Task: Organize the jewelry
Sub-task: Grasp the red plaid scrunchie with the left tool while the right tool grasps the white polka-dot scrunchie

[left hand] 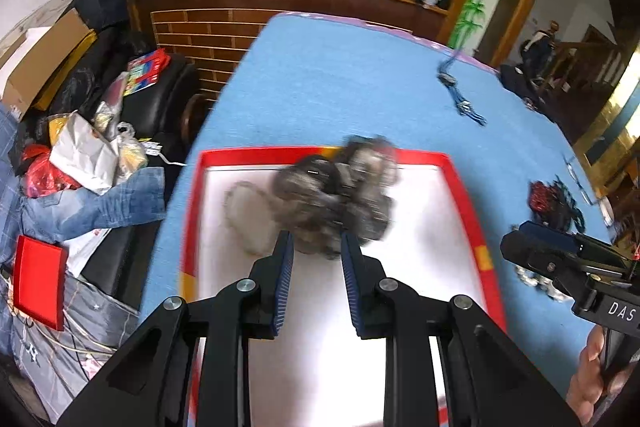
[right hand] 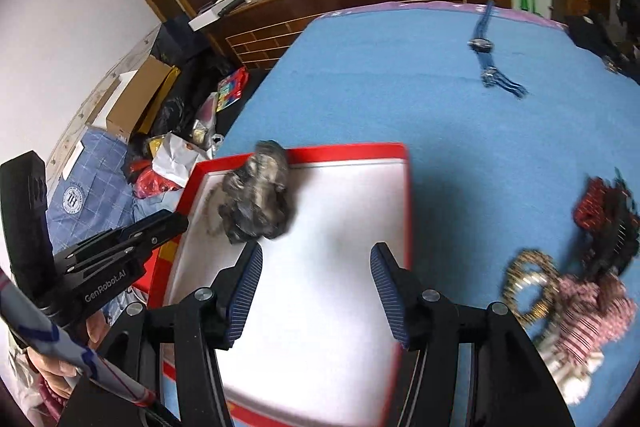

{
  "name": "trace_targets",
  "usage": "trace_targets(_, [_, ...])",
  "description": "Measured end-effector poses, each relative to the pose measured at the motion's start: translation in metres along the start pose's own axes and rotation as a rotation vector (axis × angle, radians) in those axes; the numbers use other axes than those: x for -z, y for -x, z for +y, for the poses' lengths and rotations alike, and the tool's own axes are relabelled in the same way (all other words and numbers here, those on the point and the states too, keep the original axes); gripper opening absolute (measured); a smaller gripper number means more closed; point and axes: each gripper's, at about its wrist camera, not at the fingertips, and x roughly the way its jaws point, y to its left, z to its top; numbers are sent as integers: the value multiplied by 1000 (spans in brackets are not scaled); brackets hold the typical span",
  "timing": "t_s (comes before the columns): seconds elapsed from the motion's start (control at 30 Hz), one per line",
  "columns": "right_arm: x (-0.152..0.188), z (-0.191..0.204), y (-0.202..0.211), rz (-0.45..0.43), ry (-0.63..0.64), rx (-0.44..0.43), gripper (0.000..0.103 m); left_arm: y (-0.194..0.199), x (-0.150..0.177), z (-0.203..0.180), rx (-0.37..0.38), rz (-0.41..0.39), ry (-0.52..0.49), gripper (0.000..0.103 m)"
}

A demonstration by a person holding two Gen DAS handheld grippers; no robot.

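Note:
A white tray with a red rim (left hand: 464,195) (right hand: 348,149) lies on the blue table cloth (left hand: 340,87). A grey-black fabric hair tie bundle (left hand: 340,195) (right hand: 258,201) rests in the tray's far part, blurred, with a thin greyish loop (left hand: 248,215) beside it. My left gripper (left hand: 316,237) hovers over the tray just short of the bundle, jaws slightly apart and nothing pinched between them. My right gripper (right hand: 317,247) stands wide open above the tray's bare white floor, holding nothing. Each gripper also shows from the side in the other's view: the right gripper (left hand: 560,259) and the left gripper (right hand: 132,239).
A blue watch (left hand: 460,95) (right hand: 486,55) lies far back on the cloth. Right of the tray sit a red-and-black hair piece (left hand: 552,201) (right hand: 604,223), a gold-black ring (right hand: 528,287) and a pink striped tie (right hand: 588,315). Bags, boxes and clothes crowd the floor to the left.

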Motion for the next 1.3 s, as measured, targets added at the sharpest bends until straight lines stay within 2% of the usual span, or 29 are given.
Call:
trace_targets(0.3, [21, -50, 59, -72, -57, 16, 61, 7, 10, -81, 82, 11, -117, 24])
trace_targets(0.53, [45, -126, 117, -157, -194, 76, 61, 0, 23, -160, 171, 47, -251, 26])
trace_targets(0.7, [64, -171, 140, -180, -290, 97, 61, -13, 33, -220, 249, 92, -335, 30])
trace_targets(0.87, [83, -204, 151, -182, -363, 87, 61, -32, 38, -266, 294, 148, -378, 41])
trace_targets(1.1, [98, -223, 154, -184, -401, 80, 61, -77, 34, -303, 299, 245, -346, 42])
trace_targets(1.13, [99, -225, 154, -182, -406, 77, 61, -82, 33, -303, 293, 253, -345, 37])
trace_targets(1.17, [100, -226, 153, -180, -407, 76, 61, -86, 34, -306, 290, 257, -340, 24])
trace_targets(1.2, [102, -227, 152, -176, -407, 76, 61, -88, 35, -307, 293, 263, -331, 18])
trace_targets(1.3, [107, -229, 150, -166, -413, 70, 61, -81, 36, -306, 290, 228, -329, 10])
